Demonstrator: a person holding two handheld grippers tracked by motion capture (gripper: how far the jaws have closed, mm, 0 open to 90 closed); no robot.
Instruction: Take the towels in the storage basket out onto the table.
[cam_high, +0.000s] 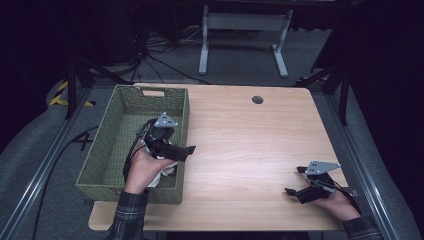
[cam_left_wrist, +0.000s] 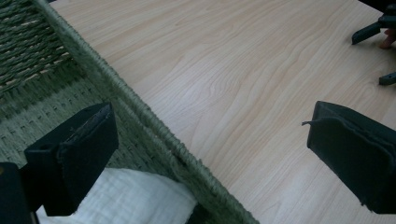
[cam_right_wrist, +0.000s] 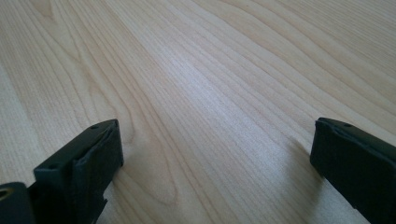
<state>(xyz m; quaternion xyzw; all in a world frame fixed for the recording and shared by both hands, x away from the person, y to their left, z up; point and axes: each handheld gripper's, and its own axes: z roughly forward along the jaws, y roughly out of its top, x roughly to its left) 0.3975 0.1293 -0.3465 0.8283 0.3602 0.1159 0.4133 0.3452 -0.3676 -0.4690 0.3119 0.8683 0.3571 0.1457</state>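
Left gripper (cam_left_wrist: 205, 154), jaws apart, straddles the basket rim (cam_left_wrist: 140, 116) above the white cloth (cam_left_wrist: 135, 198), seemingly released; lifting carelessly could snag it.

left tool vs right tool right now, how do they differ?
The left tool is held over the green woven basket's right rim, with a white cloth in the basket below it; the right tool sits low over the bare wooden table near its front right corner. The left points right, the right points left. Both have jaws open and hold nothing.
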